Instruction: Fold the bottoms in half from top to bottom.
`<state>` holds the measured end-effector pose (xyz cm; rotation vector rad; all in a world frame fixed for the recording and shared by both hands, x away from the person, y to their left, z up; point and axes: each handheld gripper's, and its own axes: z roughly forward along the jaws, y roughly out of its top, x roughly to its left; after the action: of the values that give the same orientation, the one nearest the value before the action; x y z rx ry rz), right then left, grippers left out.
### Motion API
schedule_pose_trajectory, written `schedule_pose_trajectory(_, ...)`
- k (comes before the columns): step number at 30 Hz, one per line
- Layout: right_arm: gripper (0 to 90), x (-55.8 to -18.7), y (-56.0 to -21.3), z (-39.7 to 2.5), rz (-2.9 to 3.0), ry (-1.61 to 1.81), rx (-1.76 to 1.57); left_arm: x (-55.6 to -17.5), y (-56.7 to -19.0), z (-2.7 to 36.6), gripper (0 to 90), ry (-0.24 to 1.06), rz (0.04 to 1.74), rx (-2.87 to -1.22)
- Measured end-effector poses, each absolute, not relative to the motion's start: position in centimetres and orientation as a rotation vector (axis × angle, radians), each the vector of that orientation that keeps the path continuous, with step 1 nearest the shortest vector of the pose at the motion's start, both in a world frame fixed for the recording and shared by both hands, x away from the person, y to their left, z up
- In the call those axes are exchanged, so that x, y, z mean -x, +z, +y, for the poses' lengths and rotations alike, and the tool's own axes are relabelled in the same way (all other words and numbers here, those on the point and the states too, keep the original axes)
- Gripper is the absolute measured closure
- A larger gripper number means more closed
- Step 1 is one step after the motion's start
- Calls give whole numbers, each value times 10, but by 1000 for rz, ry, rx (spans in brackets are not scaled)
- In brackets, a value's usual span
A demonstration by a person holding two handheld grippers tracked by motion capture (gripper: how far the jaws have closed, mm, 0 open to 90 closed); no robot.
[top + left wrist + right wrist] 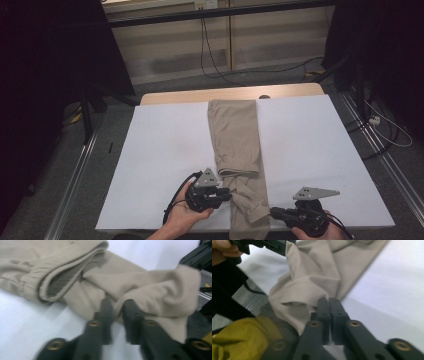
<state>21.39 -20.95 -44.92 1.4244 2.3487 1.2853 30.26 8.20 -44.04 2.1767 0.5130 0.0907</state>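
1. The beige garment [235, 135] lies lengthwise down the middle of the white table top [165, 150]; its far end reaches the far edge of the white sheet, its near end hangs over the edge closest to me.
2. In the high view a folded layer lies on top of the far and middle stretch; its ribbed hem [62, 272] ends just beyond my left gripper; nearer than that the cloth is bunched and wrinkled.
3. My left gripper [227, 195] sits at the left edge of the bunched part, held in my left hand [185, 212]; its cable trails off toward the near-left.
4. In the left gripper view my left jaws stand narrow, with a fold of the cloth [117, 306] pinched in the slim gap between them; a raised lump of fabric stands to the right of the jaws.
5. My right gripper [272, 212] is at the near edge of the table, at the right side of the hanging end; the grey plate [315, 192] rides on top of it.
6. In the right gripper view my right jaws are pressed together on an edge of the cloth [322, 296]; the fabric rises as a lifted fold to their left.
7. A yellow-green sleeve [239, 340] shows at the lower left of the right gripper view; my left gripper [265, 243] shows at the top left, touching the same garment.
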Motion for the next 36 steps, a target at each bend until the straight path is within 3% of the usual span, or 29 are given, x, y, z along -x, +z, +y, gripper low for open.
schedule_pose_trajectory(4,680,-223,-439,-211,2306,1331,-1352,-283,-431,79,732,58,458,-2155)
schedule_pose_trajectory(9,727,-248,-439,-201,2324,1249,-1249,-272,-442,61,784,9,393,-2231)
schedule_pose_trajectory(11,699,-259,-448,-191,2386,1213,-1235,-272,-448,55,731,18,370,-2262)
schedule_pose_trajectory(13,661,-265,-455,-183,2417,1157,-1210,-273,-454,48,619,37,363,-2277)
schedule_pose_trajectory(16,768,-264,-461,-179,2436,1122,-1206,-275,-460,38,564,75,332,-2305)
schedule_pose_trajectory(17,857,-263,-461,-178,2425,1117,-1205,-273,-461,35,575,118,328,-2299)
schedule_pose_trajectory(18,900,-263,-461,-180,2435,1129,-1228,-273,-460,34,664,137,343,-2309)
schedule_pose_trajectory(20,900,-262,-461,-183,2425,1139,-1267,-276,-458,34,896,89,381,-2312)
schedule_pose_trajectory(26,900,-252,-455,-188,2415,1165,-1321,-268,-443,54,900,-36,427,-2269)
schedule_pose_trajectory(36,900,-218,-453,-189,2459,1159,-1315,-245,-441,79,900,-122,453,-2319)
